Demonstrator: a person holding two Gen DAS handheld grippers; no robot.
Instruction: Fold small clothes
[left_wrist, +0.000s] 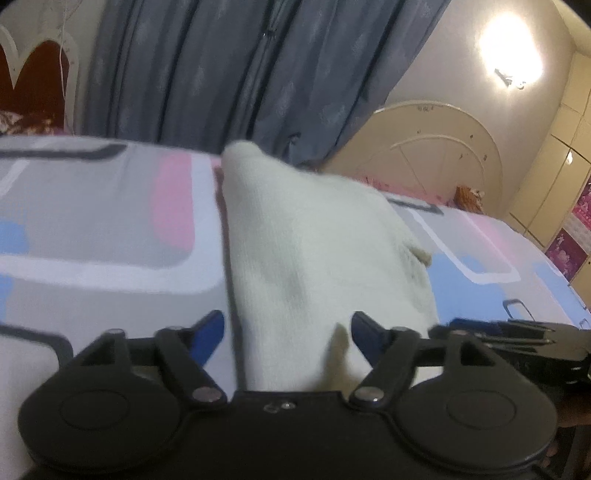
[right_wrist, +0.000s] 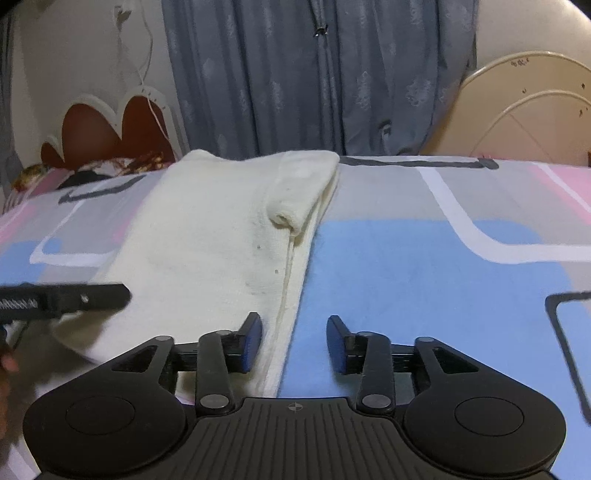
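Faintly, blurred unreadable lettering on left gripper (right_wrist: 92, 295), cream garment (right_wrist: 207, 236) beneath

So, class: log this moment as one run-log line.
left claw: open, over garment | right claw: open, at garment edge | white garment: flat on bedsheet

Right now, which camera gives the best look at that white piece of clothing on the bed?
The right wrist view: the white garment lies in sharp focus, its folded sleeve and side edge visible. The left wrist view shows it blurred, running between the open left gripper fingers.
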